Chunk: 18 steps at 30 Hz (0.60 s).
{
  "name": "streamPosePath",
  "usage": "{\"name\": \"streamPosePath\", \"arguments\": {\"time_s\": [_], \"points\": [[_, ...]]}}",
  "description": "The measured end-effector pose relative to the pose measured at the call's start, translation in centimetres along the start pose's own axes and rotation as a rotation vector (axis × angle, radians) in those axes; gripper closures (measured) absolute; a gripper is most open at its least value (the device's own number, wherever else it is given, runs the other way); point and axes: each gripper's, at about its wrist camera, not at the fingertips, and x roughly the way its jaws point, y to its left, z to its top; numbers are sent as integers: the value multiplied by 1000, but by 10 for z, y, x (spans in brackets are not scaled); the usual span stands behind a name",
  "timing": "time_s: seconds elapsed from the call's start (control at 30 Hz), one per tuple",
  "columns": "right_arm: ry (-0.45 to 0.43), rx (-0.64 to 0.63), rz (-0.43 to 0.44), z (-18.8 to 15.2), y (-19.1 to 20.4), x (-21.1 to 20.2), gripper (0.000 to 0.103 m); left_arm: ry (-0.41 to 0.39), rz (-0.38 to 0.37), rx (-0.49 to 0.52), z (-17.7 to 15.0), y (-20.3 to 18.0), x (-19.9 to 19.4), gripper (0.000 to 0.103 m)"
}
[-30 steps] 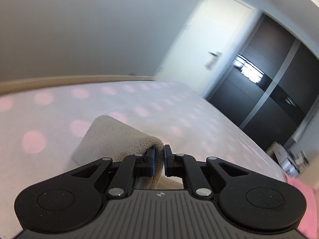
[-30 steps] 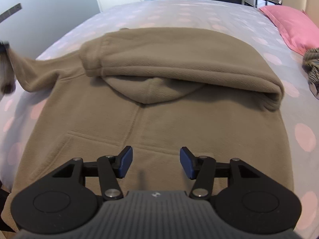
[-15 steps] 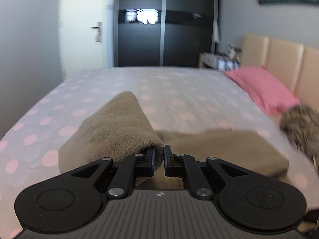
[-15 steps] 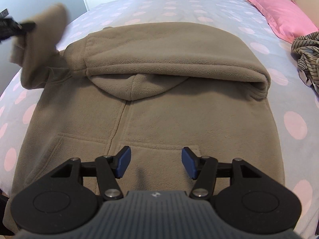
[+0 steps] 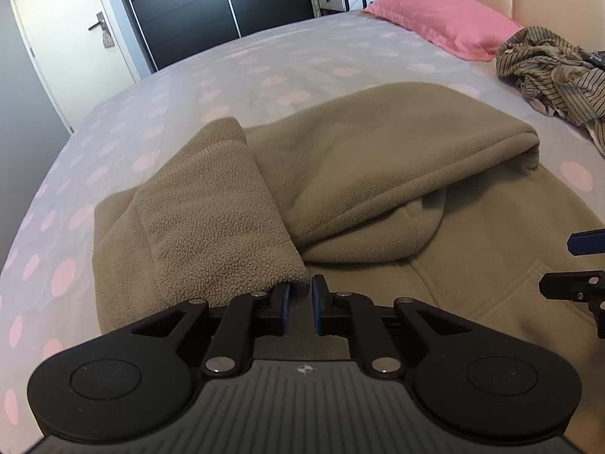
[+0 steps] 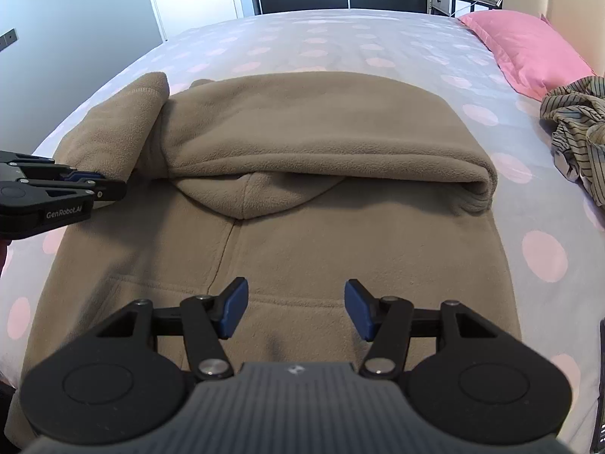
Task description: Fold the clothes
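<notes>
Your left gripper (image 5: 300, 304) has its jaws drawn nearly together, with only a narrow gap, and the cuff end of the sleeve (image 5: 211, 223) sits pinched between the blue pads at their tips. That sleeve runs from the jaws back across the left side of the hoodie (image 6: 302, 227), lying on top of the body. Your right gripper (image 6: 297, 310) is wide open and holds nothing; its pads hover over the hoodie's lower front, near the pocket seam, and you cannot tell whether they touch the fleece. The hoodie lies flat on the bed (image 6: 340, 38), front up, with the other sleeve (image 6: 321, 143) folded across the chest above the hood (image 6: 253, 196). Count: one tan hoodie, two sleeves both folded inward, one hood, two grippers. Beyond the task's things there is one pink pillow (image 6: 529, 49) at the headboard end and one crumpled striped garment (image 5: 556, 72) just beside it, apart from the hoodie.
</notes>
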Motion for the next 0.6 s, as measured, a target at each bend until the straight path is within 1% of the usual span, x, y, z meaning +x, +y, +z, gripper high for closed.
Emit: {"name": "streamPosePath", "arguments": {"time_s": [0.07,0.17,0.2,0.3,0.37,0.43,0.5,0.6], "points": [[10,-9,-1,1,1,0,43,16,-8,3,-2,-2,-3,82],[8,-9,1,3,-1,-3,43,39,-19,9,-6,-5,-7,74],[5,-8,5,3,-1,-5,43,33,-24,19,-6,-8,-10,73],[-5,-10,16,8,-1,-14,43,14,-39,-5,-5,-8,-20,73],[-2,-1,42,15,-2,-24,43,2,-50,-21,-4,-8,-27,73],[11,32,102,23,-3,-36,43,-11,-60,-37,-3,-8,-33,73],[44,75,196,33,-4,-48,43,-24,-70,-52,-2,-8,-40,73],[81,110,374,52,3,-71,43,-43,-85,-76,0,-8,-50,73]]}}
